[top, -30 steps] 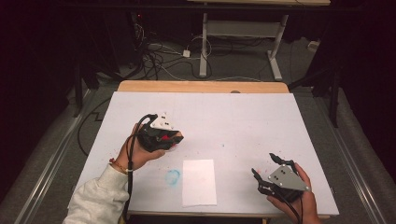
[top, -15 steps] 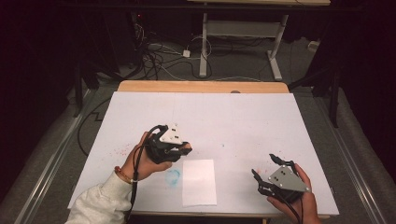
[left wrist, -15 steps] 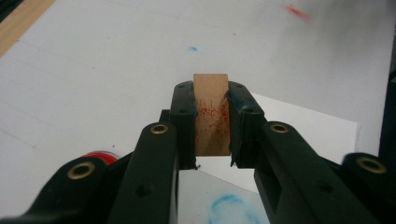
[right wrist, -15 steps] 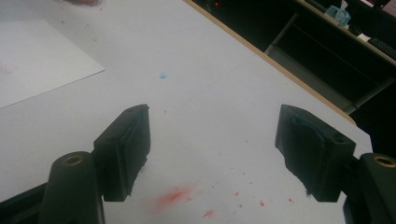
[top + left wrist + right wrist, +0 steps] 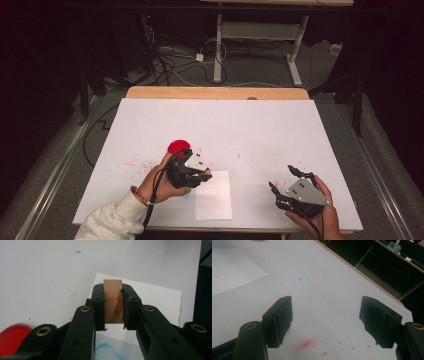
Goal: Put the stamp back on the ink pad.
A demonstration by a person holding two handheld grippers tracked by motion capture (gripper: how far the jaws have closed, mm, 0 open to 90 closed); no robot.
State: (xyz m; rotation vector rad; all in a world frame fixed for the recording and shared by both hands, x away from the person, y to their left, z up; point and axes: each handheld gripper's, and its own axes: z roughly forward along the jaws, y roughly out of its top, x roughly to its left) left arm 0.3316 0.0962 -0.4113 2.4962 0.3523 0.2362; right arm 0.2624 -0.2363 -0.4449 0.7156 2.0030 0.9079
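My left gripper is shut on a small wooden block that carries red ink smears on its face. It hovers at the left edge of a white sheet of paper, with the block pointing over the sheet. A round red ink dish lies just behind the left hand, and it also appears at the lower left of the left gripper view. My right gripper rests near the front right of the table, open, with nothing between its jaws.
The white table top has red specks at the left, a blue smudge beside the paper and red marks under the right gripper. Its wooden far edge borders a dark floor with cables and a desk frame.
The left gripper has moved right and toward the front edge, off the red dish to the paper's left edge, uncovering the dish. The right gripper has stayed put.
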